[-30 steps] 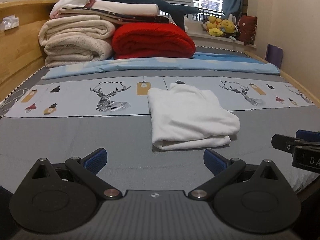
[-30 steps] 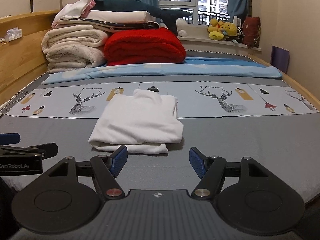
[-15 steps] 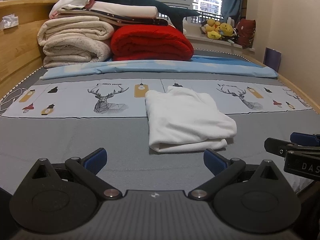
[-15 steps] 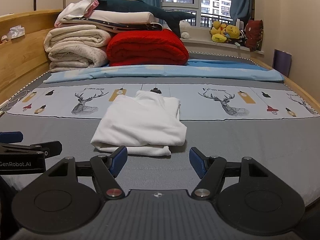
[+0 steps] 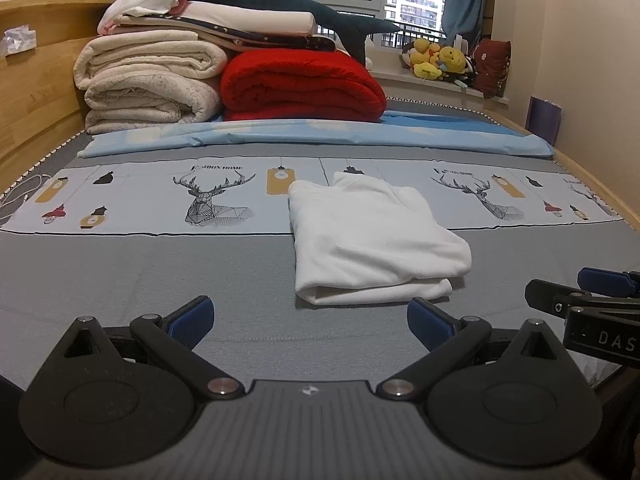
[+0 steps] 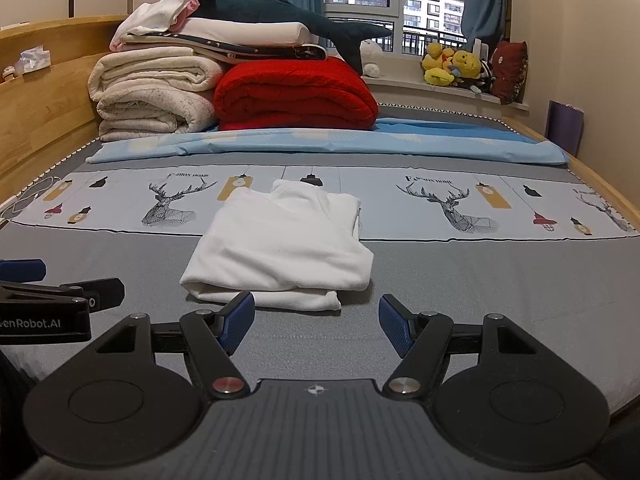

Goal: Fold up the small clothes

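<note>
I count one white garment [image 5: 372, 240], folded into a compact rectangle, lying on the bed [image 5: 120, 272] roughly mid-width, straddling the line where the grey sheet meets the deer-print strip [image 5: 208, 200]. Two deer show on that strip in each view.

Left gripper [image 5: 308, 320] is spread wide, nothing betw. its blue pads [image 5: 190, 318], low over the grey sheet near the bed's front edge. Garment's near fold sits just beyond the right-hand pad, not touching.

Right gripper [image 6: 316, 322] also released, empty; garment's near edge lies just ahead of the gap, left pad overlapping it in view. Contact? Can't tell.

Each cam catches a bit of the other gripper at the frame edge, cut off, lettering partly lost.

At the bed's far end: one red blanket [image 5: 300, 84], a stack of cream blankets [image 5: 148, 84], more folded stuff on top, one dark plush shark [image 6: 292, 12] w/ its head hidden. Yellow plush toys [image 6: 452, 66] on the sill, number hard to make out.
</note>
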Tool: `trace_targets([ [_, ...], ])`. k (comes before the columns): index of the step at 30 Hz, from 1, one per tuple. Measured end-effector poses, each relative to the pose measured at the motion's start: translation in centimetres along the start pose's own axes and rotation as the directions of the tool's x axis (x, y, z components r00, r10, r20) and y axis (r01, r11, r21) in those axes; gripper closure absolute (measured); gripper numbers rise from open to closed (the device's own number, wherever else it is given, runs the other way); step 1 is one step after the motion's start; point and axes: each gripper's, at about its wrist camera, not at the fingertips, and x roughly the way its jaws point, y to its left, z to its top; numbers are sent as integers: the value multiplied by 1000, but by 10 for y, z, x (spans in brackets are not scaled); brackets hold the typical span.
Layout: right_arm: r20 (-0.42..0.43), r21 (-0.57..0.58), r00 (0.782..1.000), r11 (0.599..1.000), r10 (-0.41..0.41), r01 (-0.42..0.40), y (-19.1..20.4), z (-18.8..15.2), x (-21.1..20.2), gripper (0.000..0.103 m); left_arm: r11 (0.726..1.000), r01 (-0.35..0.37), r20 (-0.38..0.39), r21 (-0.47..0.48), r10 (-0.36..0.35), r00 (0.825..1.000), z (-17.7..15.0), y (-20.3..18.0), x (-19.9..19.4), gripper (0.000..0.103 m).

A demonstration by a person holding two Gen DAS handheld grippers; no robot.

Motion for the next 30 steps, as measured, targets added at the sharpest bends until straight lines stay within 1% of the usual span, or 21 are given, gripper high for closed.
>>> trace_targets([
  [30,0,1,1000,1000,0,0,4,1,2,32,1000,18,-13,15,-17,1000,-4,-1,3,0],
])
